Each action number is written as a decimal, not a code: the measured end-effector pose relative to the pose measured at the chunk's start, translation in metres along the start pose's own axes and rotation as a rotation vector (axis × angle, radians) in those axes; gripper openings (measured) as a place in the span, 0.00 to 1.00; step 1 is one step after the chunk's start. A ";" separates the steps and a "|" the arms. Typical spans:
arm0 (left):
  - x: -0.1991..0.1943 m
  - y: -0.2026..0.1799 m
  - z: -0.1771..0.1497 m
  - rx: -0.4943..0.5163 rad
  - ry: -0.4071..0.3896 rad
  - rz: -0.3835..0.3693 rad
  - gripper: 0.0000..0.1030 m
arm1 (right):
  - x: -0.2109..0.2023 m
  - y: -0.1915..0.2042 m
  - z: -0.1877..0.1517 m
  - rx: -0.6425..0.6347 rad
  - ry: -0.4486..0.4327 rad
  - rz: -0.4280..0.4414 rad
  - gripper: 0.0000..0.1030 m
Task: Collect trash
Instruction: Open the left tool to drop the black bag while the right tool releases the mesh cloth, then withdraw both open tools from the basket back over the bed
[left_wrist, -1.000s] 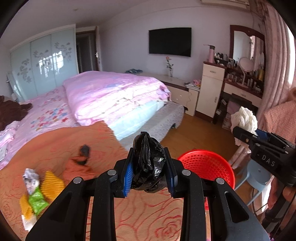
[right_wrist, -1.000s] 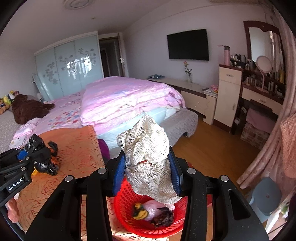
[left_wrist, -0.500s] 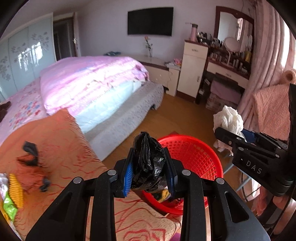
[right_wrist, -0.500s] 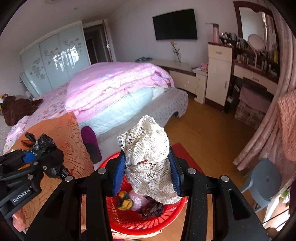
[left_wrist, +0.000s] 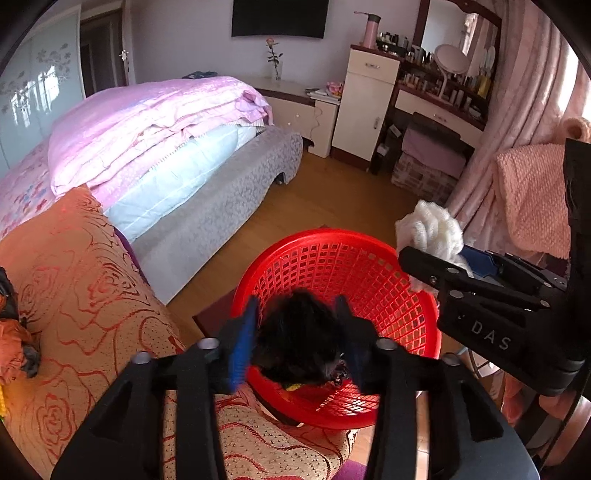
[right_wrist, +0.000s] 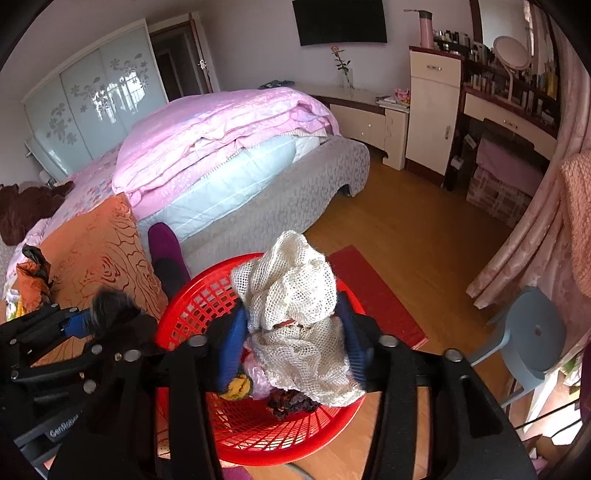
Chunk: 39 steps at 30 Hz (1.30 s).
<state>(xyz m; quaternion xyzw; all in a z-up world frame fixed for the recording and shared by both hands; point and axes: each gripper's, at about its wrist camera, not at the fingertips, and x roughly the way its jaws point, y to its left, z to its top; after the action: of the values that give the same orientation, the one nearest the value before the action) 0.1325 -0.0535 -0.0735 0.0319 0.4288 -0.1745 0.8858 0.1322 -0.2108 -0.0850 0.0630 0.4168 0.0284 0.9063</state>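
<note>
A red plastic basket (left_wrist: 332, 258) stands on the floor beside the orange bedspread; it also shows in the right wrist view (right_wrist: 207, 295), with yellow, pink and dark scraps inside. My left gripper (left_wrist: 297, 338) has its jaws spread wide, and a blurred black plastic bag (left_wrist: 299, 332) sits between them over the basket. My right gripper (right_wrist: 291, 339) is over the basket too, its jaws wider apart, with a crumpled white mesh net (right_wrist: 295, 295) between them. More trash (left_wrist: 14, 343) lies at the far left on the bedspread.
An orange rose-patterned bedspread (left_wrist: 85, 295) is to the left. A bed with a pink quilt (left_wrist: 147, 122) lies beyond. A red mat (right_wrist: 376, 295) lies under the basket, a grey-blue stool (right_wrist: 532, 332) to the right, a dresser and curtains behind.
Both grippers moved over the red basket and tilted down. Both sets of jaws widened. The black bag blurs between the left jaws.
</note>
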 end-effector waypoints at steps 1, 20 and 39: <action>-0.002 0.000 0.000 0.001 -0.008 0.005 0.52 | -0.001 0.000 0.000 0.002 -0.002 -0.002 0.52; -0.047 0.024 -0.005 -0.057 -0.117 0.100 0.69 | -0.028 0.010 0.002 -0.024 -0.119 0.000 0.63; -0.127 0.083 -0.051 -0.171 -0.212 0.317 0.75 | -0.078 0.092 -0.016 -0.176 -0.255 0.160 0.76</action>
<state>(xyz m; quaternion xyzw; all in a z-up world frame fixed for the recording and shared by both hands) 0.0497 0.0700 -0.0153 0.0053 0.3360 0.0016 0.9418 0.0694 -0.1267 -0.0243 0.0193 0.2883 0.1285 0.9487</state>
